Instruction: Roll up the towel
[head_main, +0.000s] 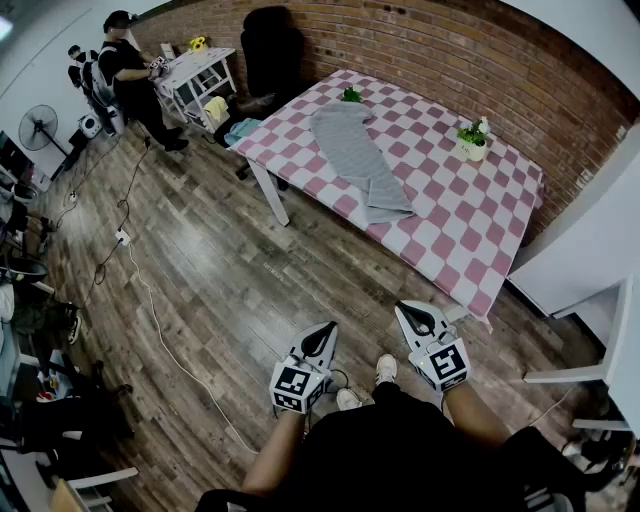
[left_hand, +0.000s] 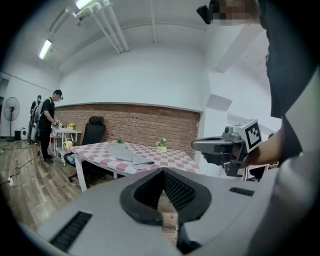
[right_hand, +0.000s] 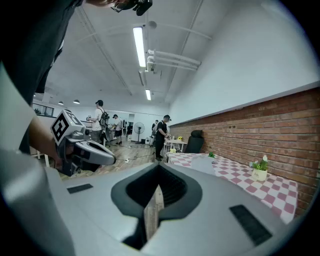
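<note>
Towel (head_main: 355, 155) on tbl (head_main: 450, 215) — well beyond R gripper (head_main: 405, 310).

Bright, even indoor light falls from ceiling tube lights (right_hand: 141, 47), which glare white in both gripper views; shadows on the wood floor (head_main: 220, 290) are faint. Fisheye bending and dark corners mark every view, yet the far towel (head_main: 355, 160) looks sharp.

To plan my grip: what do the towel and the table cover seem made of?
Towel: soft grey fabric, matte, faintly ribbed; it lies limp with folds. Cover: pink-white checked sheet hanging over the edges; cloth or vinyl, cannot tell.
</note>
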